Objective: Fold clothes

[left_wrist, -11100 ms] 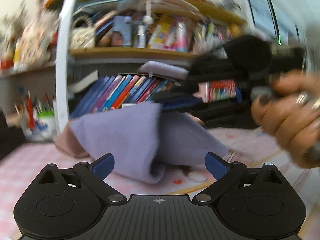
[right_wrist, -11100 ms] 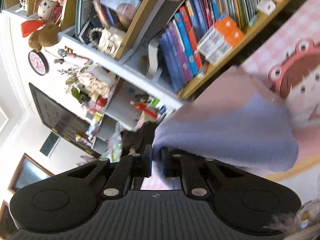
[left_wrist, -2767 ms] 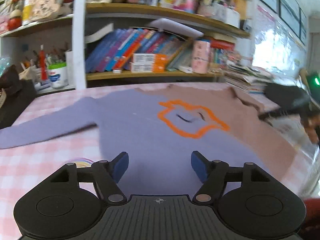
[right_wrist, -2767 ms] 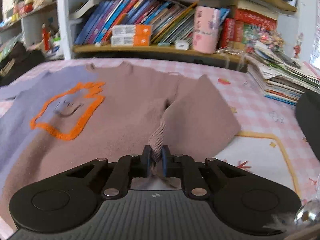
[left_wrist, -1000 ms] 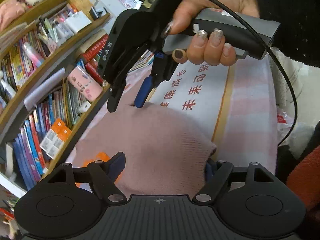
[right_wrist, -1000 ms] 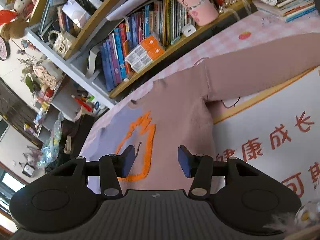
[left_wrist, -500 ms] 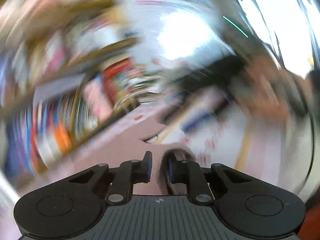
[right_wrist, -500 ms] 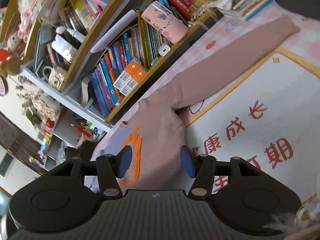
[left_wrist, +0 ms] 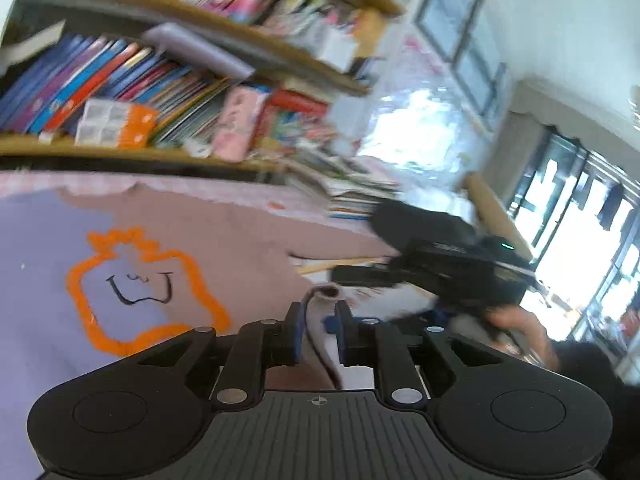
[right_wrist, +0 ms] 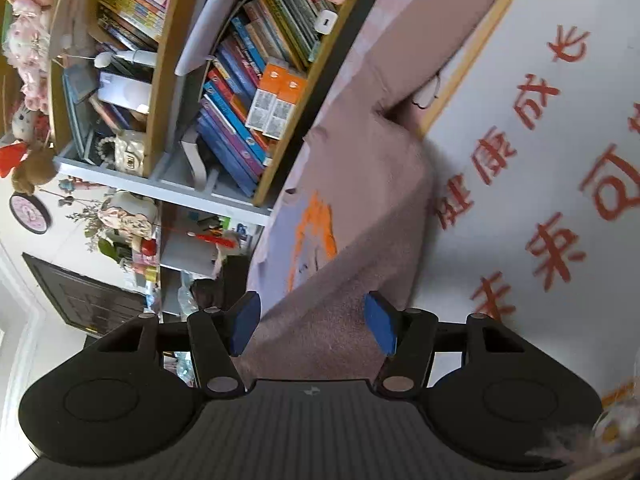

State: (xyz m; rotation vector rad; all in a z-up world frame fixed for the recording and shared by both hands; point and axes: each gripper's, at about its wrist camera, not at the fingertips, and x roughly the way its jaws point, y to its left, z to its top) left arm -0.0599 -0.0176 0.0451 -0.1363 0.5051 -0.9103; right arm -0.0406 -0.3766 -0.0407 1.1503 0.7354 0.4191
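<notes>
Sweater (left_wrist: 248, 240) hem now pinched in left gripper (left_wrist: 318, 322); earlier free.

Your sweater (left_wrist: 248, 248) lies spread on the counter (left_wrist: 240, 194), bookshelf (left_wrist: 168, 80) behind it. Your left tongs (left_wrist: 318, 322) sit at its right edge (fabric fold between them); your right tongs (right_wrist: 312, 326) straddle a raised fold, printed mat (right_wrist: 540, 140) to the right.

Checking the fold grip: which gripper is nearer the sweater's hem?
Left. The left gripper is clamped on the sweater hem; the right gripper hovers open above it.
</notes>
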